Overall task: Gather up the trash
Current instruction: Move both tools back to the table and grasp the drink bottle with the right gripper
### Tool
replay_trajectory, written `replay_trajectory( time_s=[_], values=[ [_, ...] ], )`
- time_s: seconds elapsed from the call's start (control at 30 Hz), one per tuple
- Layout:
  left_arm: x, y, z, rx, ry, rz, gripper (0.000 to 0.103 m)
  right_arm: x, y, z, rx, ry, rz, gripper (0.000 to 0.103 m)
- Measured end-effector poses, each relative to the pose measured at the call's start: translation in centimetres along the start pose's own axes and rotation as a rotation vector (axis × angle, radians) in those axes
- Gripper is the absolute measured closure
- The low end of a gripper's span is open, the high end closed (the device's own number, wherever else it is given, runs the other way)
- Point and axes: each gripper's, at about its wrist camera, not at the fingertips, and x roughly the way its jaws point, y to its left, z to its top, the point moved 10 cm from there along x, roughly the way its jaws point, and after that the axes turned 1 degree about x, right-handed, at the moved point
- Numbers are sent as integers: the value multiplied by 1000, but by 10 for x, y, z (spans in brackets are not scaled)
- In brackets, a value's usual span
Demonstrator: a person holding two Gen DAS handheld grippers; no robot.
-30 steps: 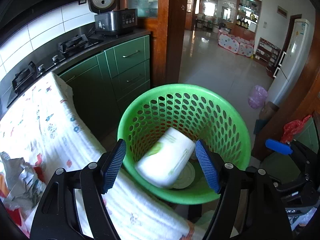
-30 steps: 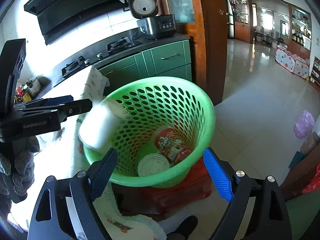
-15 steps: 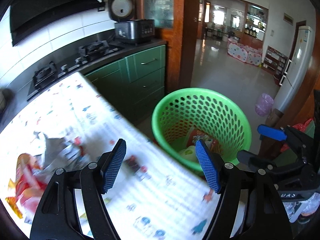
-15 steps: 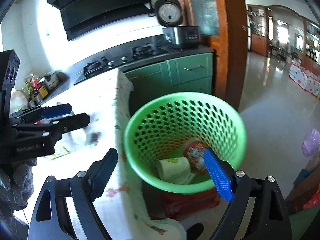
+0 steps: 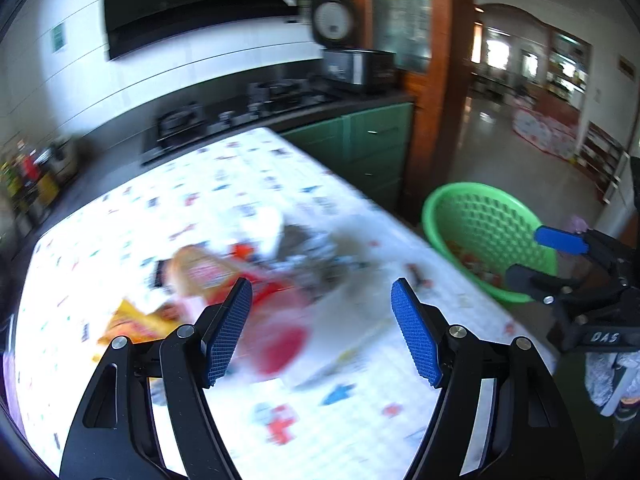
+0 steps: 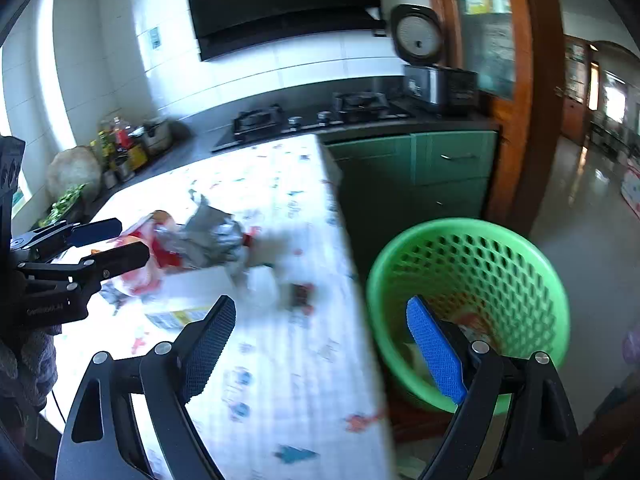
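I see 2 wrist views angled down: left over the table (image 5: 248,184), right above its edge; both share the trash pile (image 6: 208,240) and green basket (image 5: 440,208).

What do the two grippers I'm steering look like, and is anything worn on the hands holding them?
Both the left gripper and the right gripper are black angular frames with silver screws and blue textured pads. White lettering marks each body's side. Below each, grey knitted fabric shows, seemingly a glove.

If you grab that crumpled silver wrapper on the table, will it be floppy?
Probably, yes. The silver wrapper looks thin and creased, so it likely squashes and weighs little. Its shiny film might slip between pads. It lies crumpled, so it probably won't roll.
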Motion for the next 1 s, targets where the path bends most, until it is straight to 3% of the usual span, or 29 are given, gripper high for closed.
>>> replay_trajectory(
  time_s=[0.47, 0.73, 1.0],
  values=[
    [-34, 159, -38, -202, 21, 193, 32, 33, 104, 31, -121, 51, 158, 22],
    [-36, 199, -53, -260, 36, 226, 32, 69, 174, 50, -229, 128, 254, 26],
    [-27, 218, -66, -298, 57, 221, 32, 119, 222, 50, -373, 238, 245, 27]
  ],
)
